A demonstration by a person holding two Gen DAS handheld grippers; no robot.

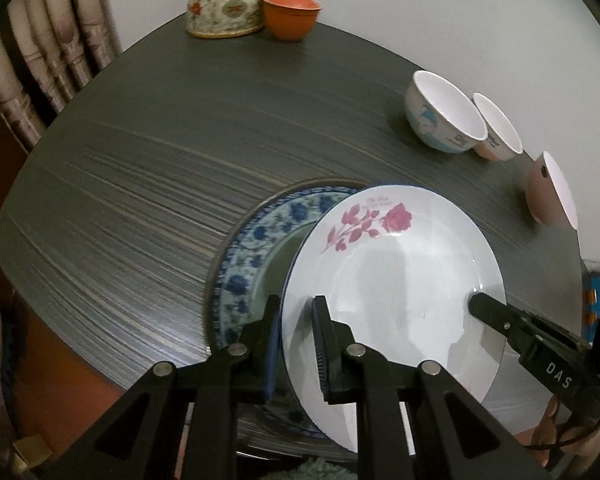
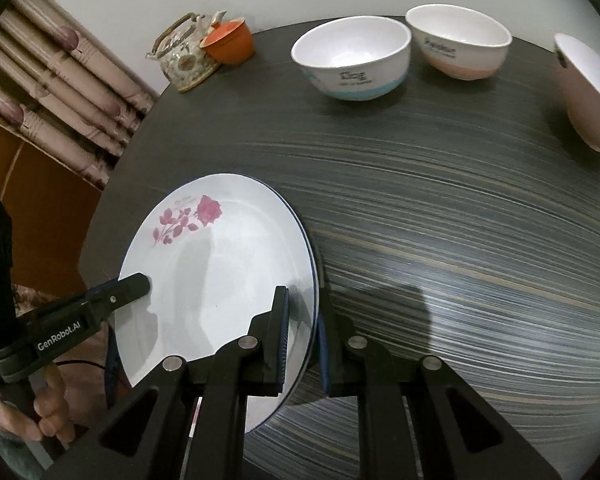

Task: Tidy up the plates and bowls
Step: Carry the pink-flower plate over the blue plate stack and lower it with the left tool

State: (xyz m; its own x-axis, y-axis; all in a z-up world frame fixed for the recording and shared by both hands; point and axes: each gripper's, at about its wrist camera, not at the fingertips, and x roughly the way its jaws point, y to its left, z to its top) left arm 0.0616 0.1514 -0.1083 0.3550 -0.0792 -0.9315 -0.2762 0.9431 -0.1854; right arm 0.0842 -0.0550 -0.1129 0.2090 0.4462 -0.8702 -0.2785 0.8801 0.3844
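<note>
Plates come first: both our grippers (image 1: 296,320) (image 2: 304,320) have fingers pinching the rose plate (image 1: 392,280) over the blue plate (image 1: 260,240); three bowls (image 2: 352,64) wait unstacked.

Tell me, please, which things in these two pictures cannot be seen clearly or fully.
- Blue-patterned plate: left wrist view, mostly covered by the rose plate; hidden entirely in the right wrist view.
- Third bowl: cut off by the right wrist frame edge.
- Bowl lettering: too small to read.
- Teapot: partly behind the orange lidded cup.
- Left tool, right tool: rim contact under the plate hidden.
</note>
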